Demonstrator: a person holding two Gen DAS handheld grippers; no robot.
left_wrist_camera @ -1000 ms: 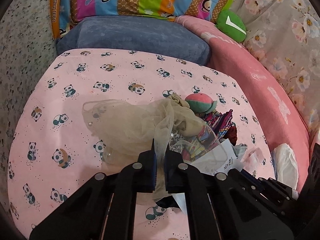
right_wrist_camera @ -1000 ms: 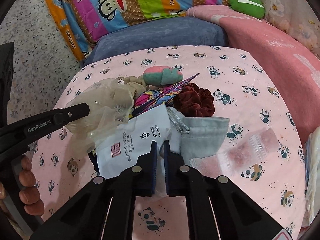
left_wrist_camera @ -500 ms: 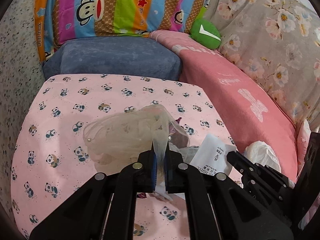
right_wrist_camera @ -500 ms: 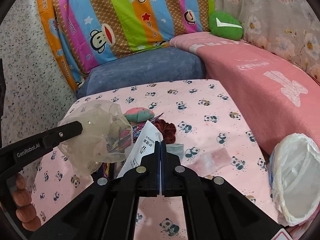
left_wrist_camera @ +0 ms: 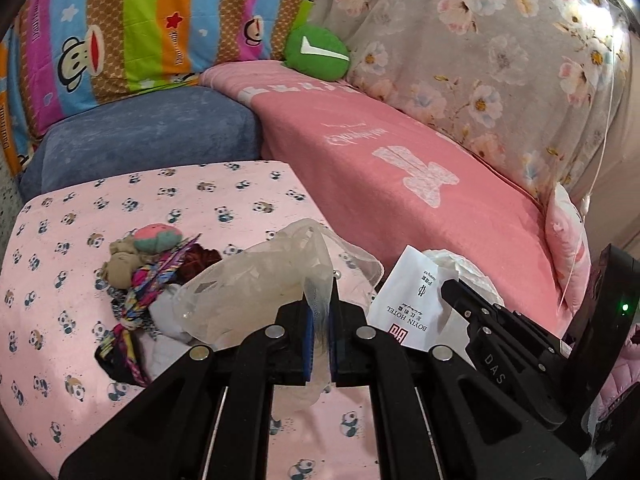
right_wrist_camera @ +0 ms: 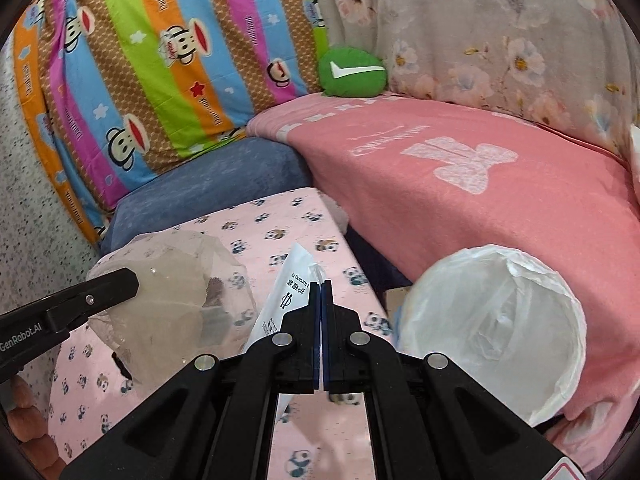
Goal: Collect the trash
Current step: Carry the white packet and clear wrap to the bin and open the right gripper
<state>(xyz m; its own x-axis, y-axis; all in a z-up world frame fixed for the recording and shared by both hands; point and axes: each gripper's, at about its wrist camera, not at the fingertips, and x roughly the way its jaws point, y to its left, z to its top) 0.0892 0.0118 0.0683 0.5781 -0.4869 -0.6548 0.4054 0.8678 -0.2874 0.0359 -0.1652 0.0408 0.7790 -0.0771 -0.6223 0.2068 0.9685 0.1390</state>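
Note:
My left gripper (left_wrist_camera: pixel 320 306) is shut on a see-through beige mesh bag (left_wrist_camera: pixel 260 292), held up above the panda-print sheet (left_wrist_camera: pixel 168 200). In the right wrist view that bag (right_wrist_camera: pixel 172 304) hangs from the left gripper (right_wrist_camera: pixel 120 284) at the left. My right gripper (right_wrist_camera: pixel 322 288) is shut on a white paper hotel packet (right_wrist_camera: pixel 290 296); the left wrist view has that packet (left_wrist_camera: pixel 408 300) beside the mesh bag. A bin with a white plastic liner (right_wrist_camera: pixel 492 320) stands open just right of the packet, beside the bed.
On the sheet lies a pile: a pink-green plush ball (left_wrist_camera: pixel 156 238), colourful cloth (left_wrist_camera: pixel 148 284) and a dark red scrunchie (left_wrist_camera: pixel 204 258). A blue cushion (left_wrist_camera: pixel 148 140), a pink blanket (left_wrist_camera: pixel 400 160), a green cushion (left_wrist_camera: pixel 316 54) and a striped monkey quilt (left_wrist_camera: pixel 140 24) ring the bed.
Both grippers have risen and swung right with the mesh bag and the packet, away from the pile. The lined bin has come into full view on the right.

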